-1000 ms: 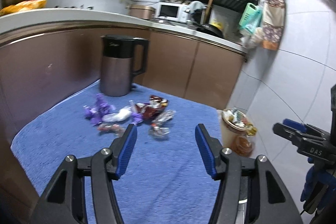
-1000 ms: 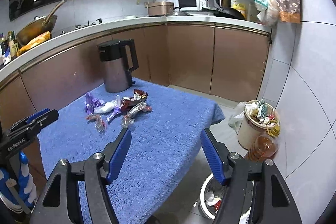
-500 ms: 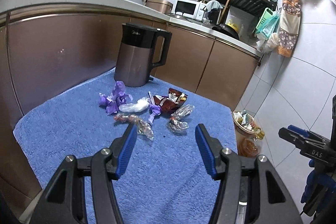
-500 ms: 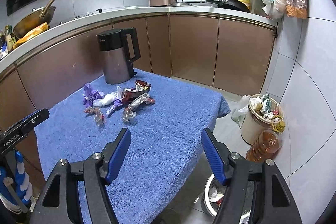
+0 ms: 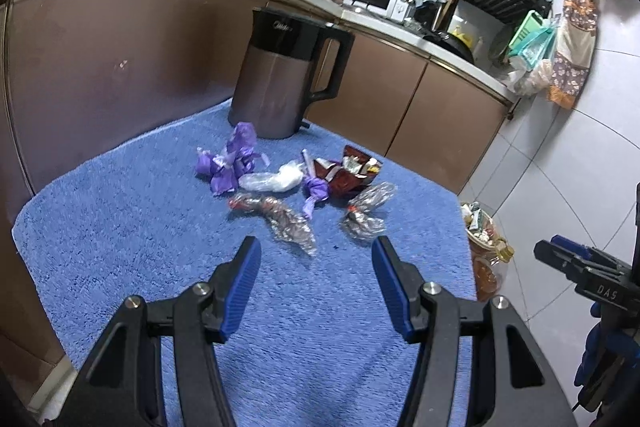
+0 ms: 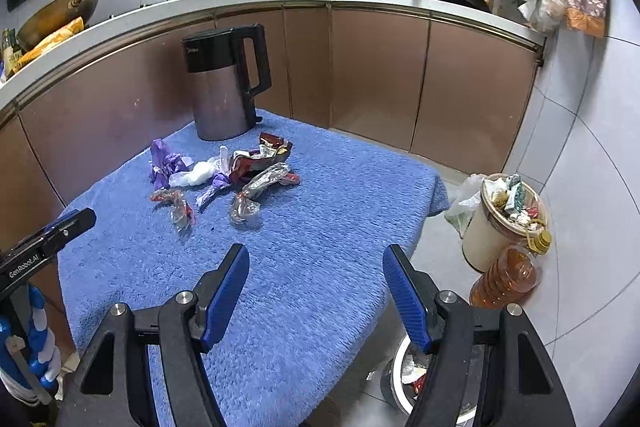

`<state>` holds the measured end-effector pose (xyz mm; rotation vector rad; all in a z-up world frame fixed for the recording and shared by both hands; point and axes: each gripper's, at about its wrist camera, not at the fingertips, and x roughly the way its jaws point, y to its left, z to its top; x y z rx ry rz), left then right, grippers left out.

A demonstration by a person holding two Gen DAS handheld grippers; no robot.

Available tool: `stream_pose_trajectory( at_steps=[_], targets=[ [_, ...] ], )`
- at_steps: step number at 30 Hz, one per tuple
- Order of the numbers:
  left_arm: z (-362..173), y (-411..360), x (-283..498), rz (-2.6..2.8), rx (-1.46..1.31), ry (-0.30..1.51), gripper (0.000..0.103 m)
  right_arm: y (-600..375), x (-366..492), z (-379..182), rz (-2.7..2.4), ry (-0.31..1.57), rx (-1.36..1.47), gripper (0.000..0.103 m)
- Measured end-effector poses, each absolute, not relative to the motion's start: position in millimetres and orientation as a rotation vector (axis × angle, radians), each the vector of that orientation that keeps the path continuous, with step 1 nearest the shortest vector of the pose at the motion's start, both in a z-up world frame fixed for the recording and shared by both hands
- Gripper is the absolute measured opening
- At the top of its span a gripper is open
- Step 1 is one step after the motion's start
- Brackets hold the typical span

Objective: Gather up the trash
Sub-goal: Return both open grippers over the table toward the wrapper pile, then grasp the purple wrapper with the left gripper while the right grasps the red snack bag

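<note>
A scatter of crumpled purple, clear and dark red plastic wrappers (image 5: 296,187) lies on the blue terry cloth (image 5: 120,227), just ahead of the left gripper (image 5: 316,259), whose jaws stand wide and empty. The right gripper (image 6: 316,267) is likewise spread wide, holding nothing, the wrappers ahead to its left. A brown-and-black electric kettle (image 6: 224,83) stands beyond them.

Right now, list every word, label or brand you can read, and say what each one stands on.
"GenRobot.AI": on the left tool, seen from the right wrist.
"DAS": on the right tool, seen from the left wrist.
"Midea", faint: on the kettle, black upper band.
Wrappers and bin trash: print too small to read.
</note>
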<state>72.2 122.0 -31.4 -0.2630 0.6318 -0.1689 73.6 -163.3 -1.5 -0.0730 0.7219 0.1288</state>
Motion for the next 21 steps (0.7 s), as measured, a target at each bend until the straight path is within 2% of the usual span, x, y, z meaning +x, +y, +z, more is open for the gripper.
stream_pose_trajectory(
  at_steps=[15, 21],
  targets=[
    [-49, 205, 165, -0.059, -0.284, 0.696, 0.056, -119, 182, -16, 0.298, 0.749, -0.144, 0.067],
    [-62, 200, 227, -0.138, -0.269, 0.753, 0.057, -111, 240, -41, 0.351, 0.786, -0.105, 0.067]
  ],
)
